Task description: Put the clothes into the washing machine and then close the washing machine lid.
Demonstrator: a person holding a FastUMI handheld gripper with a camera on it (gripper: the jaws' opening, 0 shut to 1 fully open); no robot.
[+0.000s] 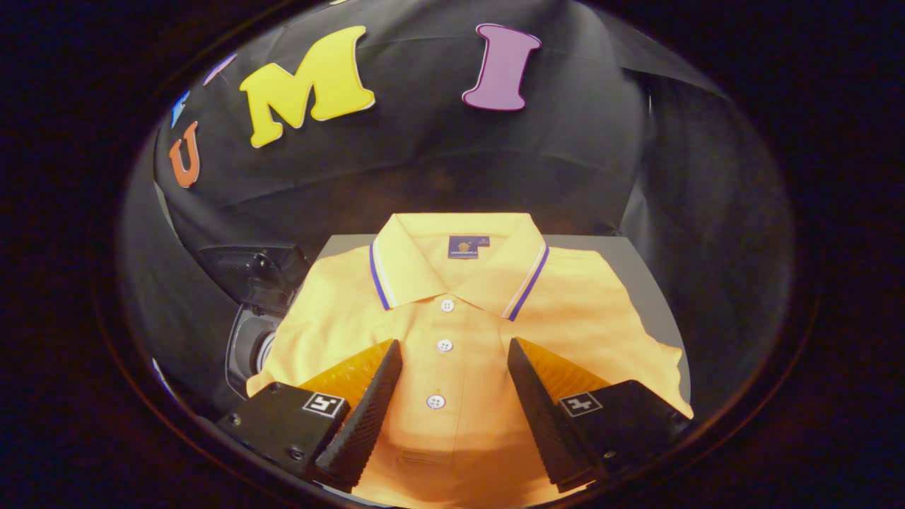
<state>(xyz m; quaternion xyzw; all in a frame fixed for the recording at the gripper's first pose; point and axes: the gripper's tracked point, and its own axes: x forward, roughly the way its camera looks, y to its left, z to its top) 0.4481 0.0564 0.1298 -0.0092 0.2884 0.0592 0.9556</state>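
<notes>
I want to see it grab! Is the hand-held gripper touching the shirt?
Cannot tell: in the gripper view the open hand-held gripper hangs over the shirt, and any gap is hidden.

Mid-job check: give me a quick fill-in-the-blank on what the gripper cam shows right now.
1. The gripper hangs over the folded polo shirt with its fingers ____.
2. The shirt's row of white ____ runs between the two fingers.
3. The shirt's collar lies ____ the fingertips.
4. The washing machine sits beside the shirt, with its lid ____.

Missing words: open; buttons; beyond; open
</notes>
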